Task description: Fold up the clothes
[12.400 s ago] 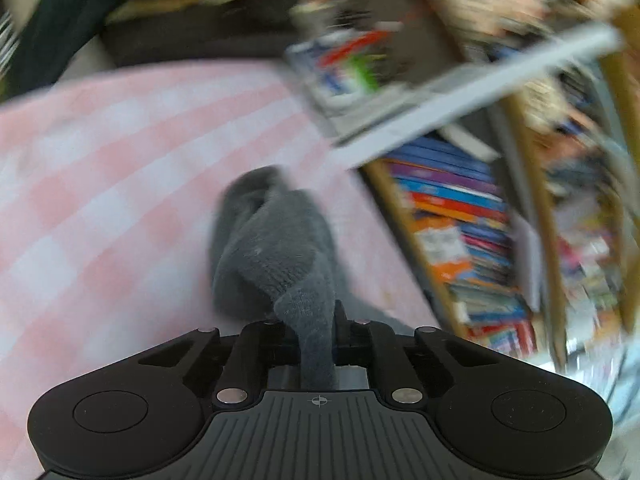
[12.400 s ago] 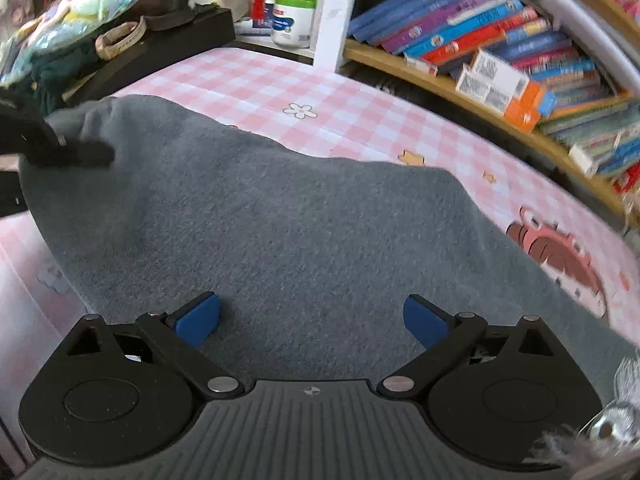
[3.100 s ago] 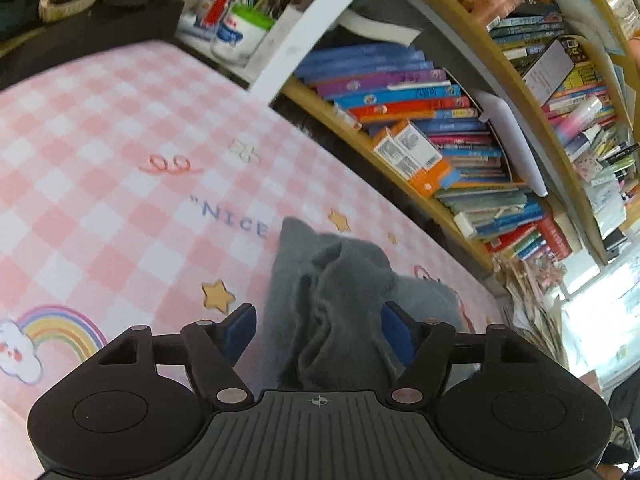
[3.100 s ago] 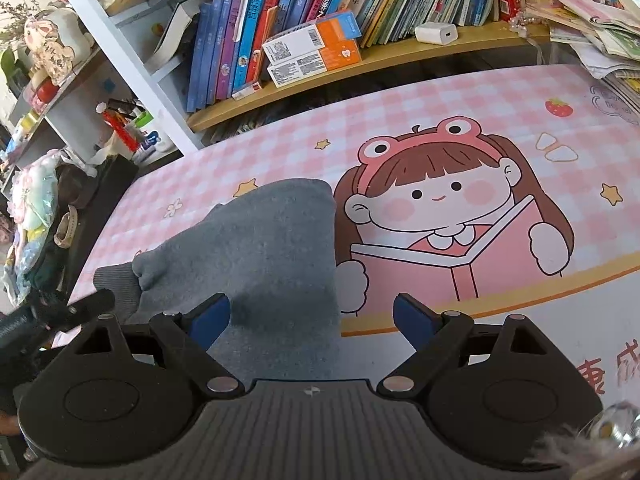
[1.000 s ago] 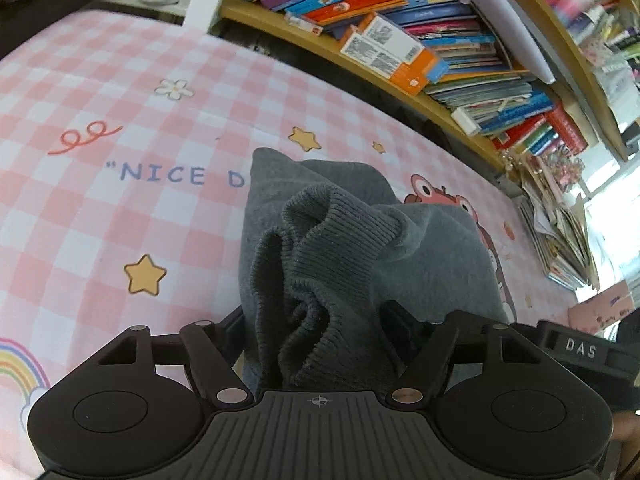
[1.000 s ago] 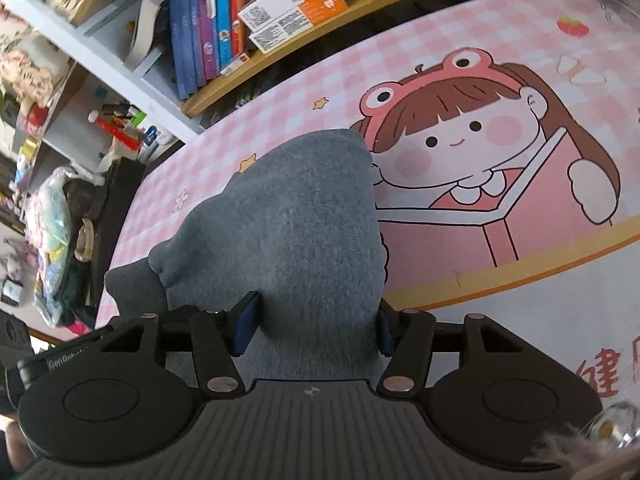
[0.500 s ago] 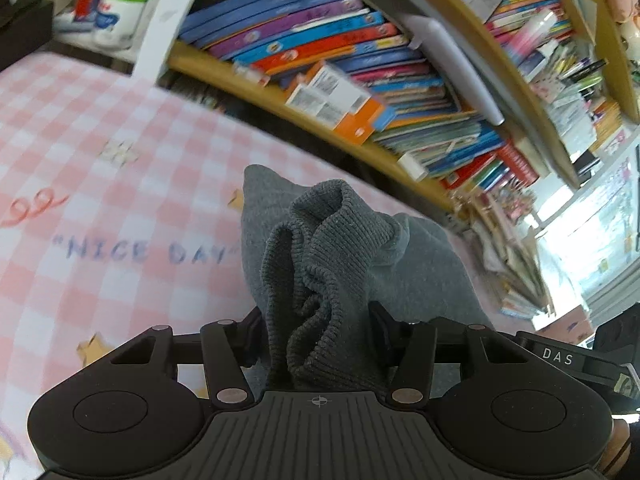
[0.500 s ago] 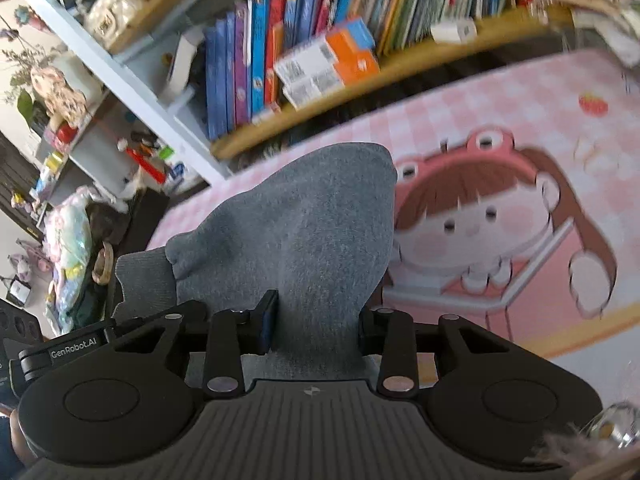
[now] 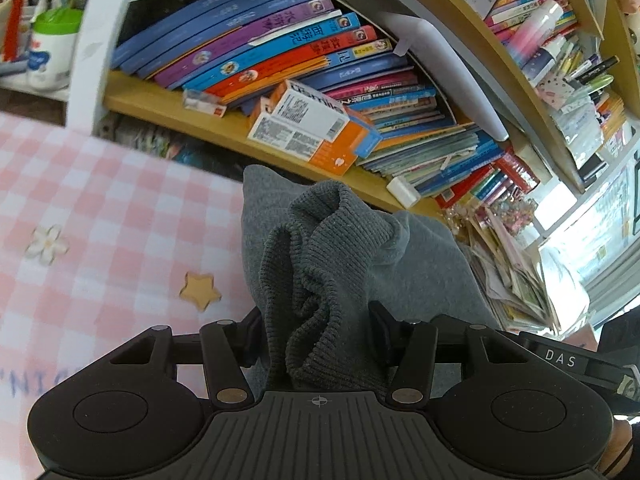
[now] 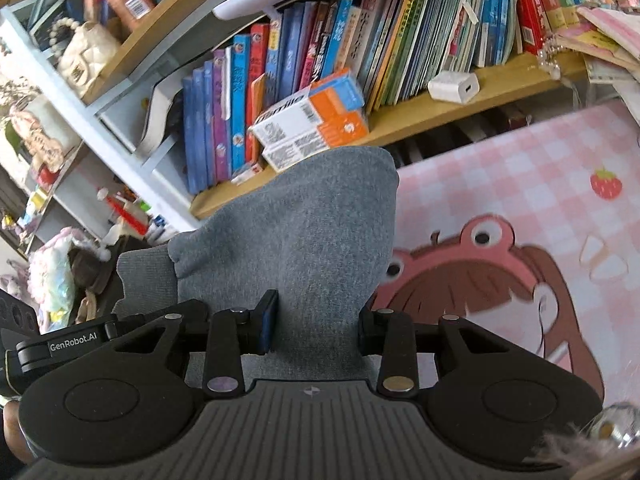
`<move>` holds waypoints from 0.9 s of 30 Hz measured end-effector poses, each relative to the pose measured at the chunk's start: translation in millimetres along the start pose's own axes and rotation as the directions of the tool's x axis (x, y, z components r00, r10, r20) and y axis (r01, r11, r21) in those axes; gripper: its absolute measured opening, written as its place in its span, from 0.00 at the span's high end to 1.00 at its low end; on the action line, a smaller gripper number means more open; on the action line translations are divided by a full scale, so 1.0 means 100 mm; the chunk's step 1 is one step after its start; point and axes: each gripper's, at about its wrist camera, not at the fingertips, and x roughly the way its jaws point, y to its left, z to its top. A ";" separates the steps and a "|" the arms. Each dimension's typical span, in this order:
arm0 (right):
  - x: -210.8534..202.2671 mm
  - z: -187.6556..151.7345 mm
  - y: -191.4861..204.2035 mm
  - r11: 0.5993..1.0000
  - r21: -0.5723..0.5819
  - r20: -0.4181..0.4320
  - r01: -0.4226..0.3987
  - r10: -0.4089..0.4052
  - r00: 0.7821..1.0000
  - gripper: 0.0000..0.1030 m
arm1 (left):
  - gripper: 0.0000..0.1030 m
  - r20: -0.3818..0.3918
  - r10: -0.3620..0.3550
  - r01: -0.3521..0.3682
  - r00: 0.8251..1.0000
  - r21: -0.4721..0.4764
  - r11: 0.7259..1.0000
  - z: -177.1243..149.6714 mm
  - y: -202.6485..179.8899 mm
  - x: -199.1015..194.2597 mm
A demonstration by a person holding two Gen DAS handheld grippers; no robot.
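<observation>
the soft grey knitted sweater, limp and light, hangs bunched above the pink checked worktop; left hand-held gripper clamps its ribbed hem, right hand-held gripper pinches its smooth folded edge.

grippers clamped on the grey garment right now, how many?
2. The left gripper is shut on the grey knit garment at its ribbed cuff; the right gripper is shut on its smooth folded end.
</observation>
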 end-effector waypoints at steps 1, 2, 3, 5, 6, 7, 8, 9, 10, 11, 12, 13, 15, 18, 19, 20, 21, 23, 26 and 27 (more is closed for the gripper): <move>0.03 0.04 -0.02 1.000 0.000 0.002 0.002 -0.002 1.000 0.68 | 0.50 -0.001 -0.002 0.002 1.000 0.002 1.000 0.04 0.00 0.05; 0.07 0.08 -0.05 1.000 0.000 0.003 0.004 -0.004 1.000 0.68 | 0.50 -0.001 -0.004 0.004 1.000 0.004 1.000 0.07 0.01 0.10; 0.10 0.12 -0.07 1.000 0.000 0.003 0.005 -0.005 1.000 0.68 | 0.50 -0.002 -0.005 0.005 1.000 0.005 1.000 0.10 0.02 0.16; 0.18 0.18 -0.11 1.000 0.000 0.002 0.008 -0.008 1.000 0.68 | 0.50 -0.004 -0.006 0.006 1.000 0.006 1.000 0.15 0.04 0.25; 0.22 0.22 -0.13 1.000 -0.002 0.000 0.009 -0.009 1.000 0.68 | 0.50 -0.004 -0.005 0.005 1.000 0.006 1.000 0.17 0.05 0.29; 0.27 0.24 -0.16 1.000 -0.004 -0.003 0.009 -0.009 1.000 0.68 | 0.50 -0.003 -0.003 0.003 1.000 0.003 1.000 0.19 0.06 0.34; 0.32 0.27 -0.17 1.000 -0.008 -0.006 0.009 -0.009 1.000 0.68 | 0.50 -0.003 -0.001 0.001 1.000 0.000 1.000 0.20 0.08 0.38; 0.37 0.29 -0.18 1.000 -0.012 -0.009 0.009 -0.009 1.000 0.68 | 0.50 -0.002 0.001 -0.001 1.000 -0.003 1.000 0.22 0.11 0.41; 0.41 0.32 -0.19 1.000 -0.016 -0.012 0.009 -0.009 1.000 0.68 | 0.50 -0.002 0.003 -0.003 1.000 -0.007 1.000 0.24 0.13 0.45; 0.47 0.34 -0.21 1.000 -0.021 -0.016 0.007 -0.008 1.000 0.68 | 0.50 0.000 0.005 -0.005 1.000 -0.011 1.000 0.25 0.16 0.49; 0.52 0.36 -0.22 1.000 -0.027 -0.019 0.006 -0.006 1.000 0.68 | 0.50 0.001 0.007 -0.007 1.000 -0.015 1.000 0.26 0.18 0.52; 0.58 0.38 -0.23 0.999 -0.033 -0.023 0.004 -0.005 1.000 0.67 | 0.50 0.003 0.009 -0.009 1.000 -0.019 1.000 0.28 0.21 0.55; 0.68 0.42 -0.24 0.999 -0.043 -0.030 0.001 -0.002 1.000 0.67 | 0.50 0.006 0.014 -0.014 1.000 -0.026 1.000 0.30 0.27 0.61; 0.82 0.46 -0.27 0.999 -0.054 -0.045 -0.002 -0.001 0.999 0.67 | 0.50 0.004 0.022 -0.021 1.000 -0.039 0.999 0.32 0.34 0.69; 0.85 0.47 -0.28 0.999 -0.054 -0.050 -0.002 -0.001 0.999 0.67 | 0.50 0.002 0.024 -0.024 1.000 -0.042 0.999 0.32 0.37 0.72; 0.88 0.47 -0.29 0.999 -0.053 -0.055 -0.001 -0.002 0.998 0.67 | 0.50 -0.001 0.027 -0.027 1.000 -0.047 0.999 0.32 0.39 0.74; 0.91 0.47 -0.30 0.999 -0.052 -0.060 0.000 -0.003 0.998 0.67 | 0.50 -0.002 0.028 -0.028 1.000 -0.050 0.998 0.31 0.41 0.76; 0.94 0.47 -0.32 0.999 -0.047 -0.065 -0.001 -0.003 0.998 0.66 | 0.49 0.000 0.026 -0.026 1.000 -0.053 0.998 0.30 0.43 0.77; 0.95 0.45 -0.35 0.999 -0.033 -0.067 0.000 -0.002 0.998 0.64 | 0.45 0.002 0.030 -0.030 1.000 -0.050 0.998 0.29 0.43 0.78; 0.95 0.44 -0.35 1.000 -0.029 -0.067 0.004 -0.006 0.998 0.63 | 0.44 0.001 0.037 -0.037 0.999 -0.051 0.998 0.29 0.43 0.79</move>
